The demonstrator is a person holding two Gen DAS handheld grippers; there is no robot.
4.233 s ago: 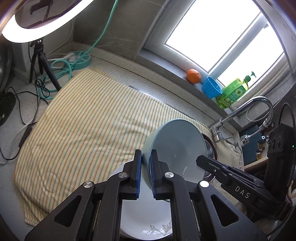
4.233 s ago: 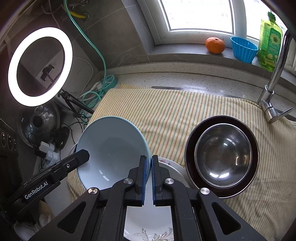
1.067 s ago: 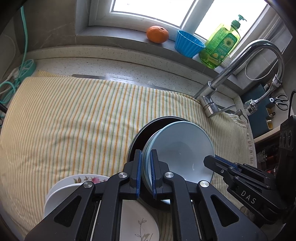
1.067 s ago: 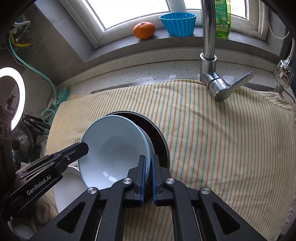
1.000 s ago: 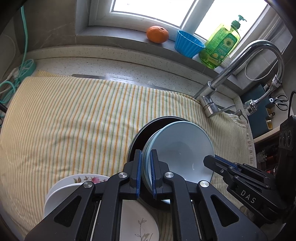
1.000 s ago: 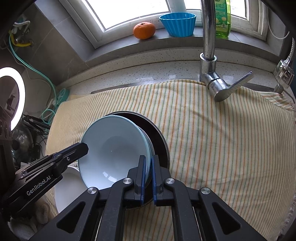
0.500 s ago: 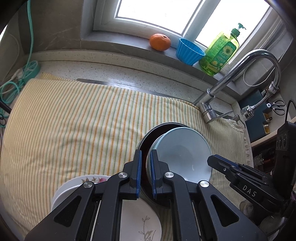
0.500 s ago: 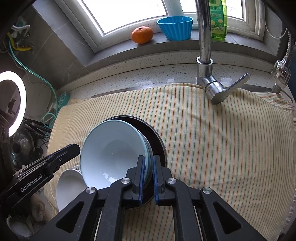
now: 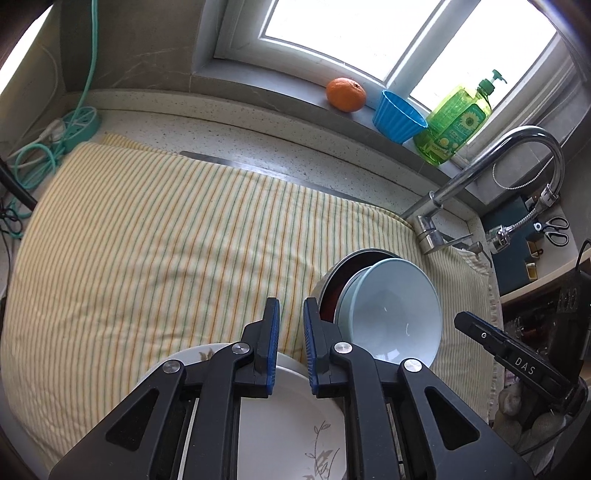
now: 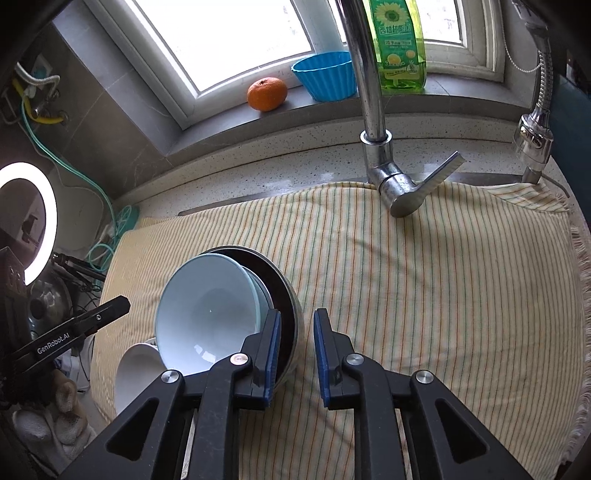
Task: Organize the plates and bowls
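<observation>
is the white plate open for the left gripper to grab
Probably yes. The left gripper hangs open right over the white plate, nothing between them. The blue bowl sits off to its side.

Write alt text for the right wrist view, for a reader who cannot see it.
A pale blue bowl sits tilted inside a dark bowl on a striped towel, and the right gripper, jaws apart and holding nothing, is just beside them. Behind stand a faucet and a windowsill with an orange.

You get bright daylight through the window [image 9: 369, 33] — blown out to white — plus ring light [image 10: 27, 218] glare; both views stay sharp, bowing and darkening toward the corners.
</observation>
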